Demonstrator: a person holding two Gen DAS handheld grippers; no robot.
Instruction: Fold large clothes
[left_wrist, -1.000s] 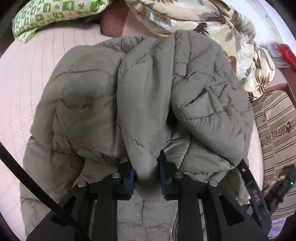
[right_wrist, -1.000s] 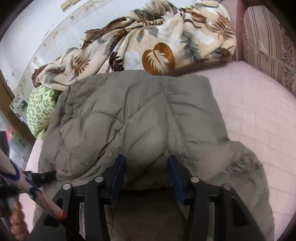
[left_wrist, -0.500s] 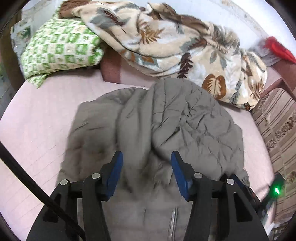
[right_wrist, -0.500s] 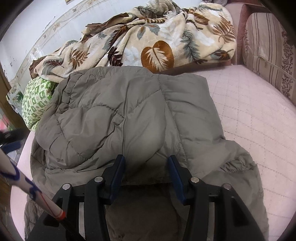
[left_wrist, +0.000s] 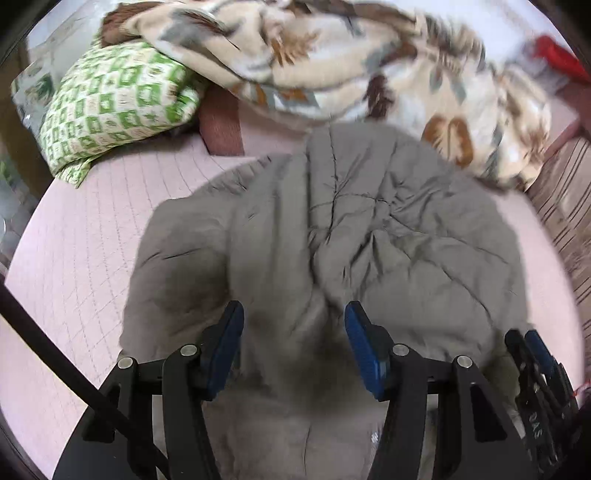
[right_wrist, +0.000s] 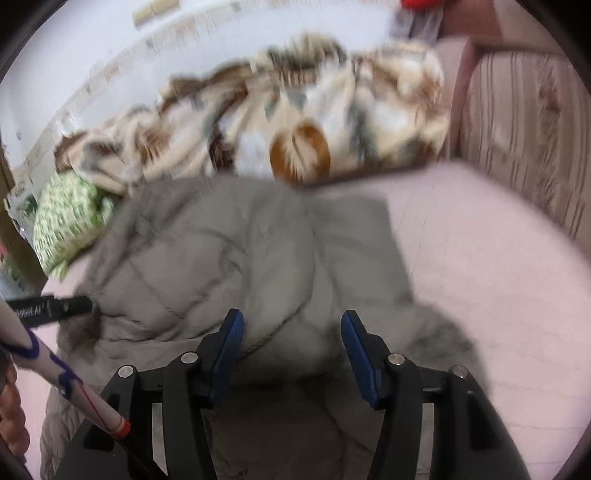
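Your fingers were spread wide on both grippers, blue pads apart and pinching nothing: the left gripper (left_wrist: 293, 332) and the right gripper (right_wrist: 291, 332) each hung just above the near part of the jacket.

The largest thing in view was the bed (left_wrist: 85, 236), covered in a pale pink quilted sheet. On it, near the middle, lay the grey-green puffer jacket (left_wrist: 369, 236), bunched up with one padded part lying over another and a deep crease running up its centre. Its near hem spread toward you under both grippers. In the right wrist view a gathered cuff (right_wrist: 436, 332) lay on the sheet just right of your fingers.

Behind the jacket, a leaf-print blanket (left_wrist: 332, 62) was heaped along the far edge of the bed. A green checked pillow (left_wrist: 118, 107) sat at the far left corner. A striped cushion (right_wrist: 517, 140) stood at the right side.

The jacket looked soft, puffy and light, with a smooth shell that would likely slide and spring back rather than hold a crease. A stitched seam, the hem or the cuff would probably give a firmer hold than the padded middle. Both views were blurred.
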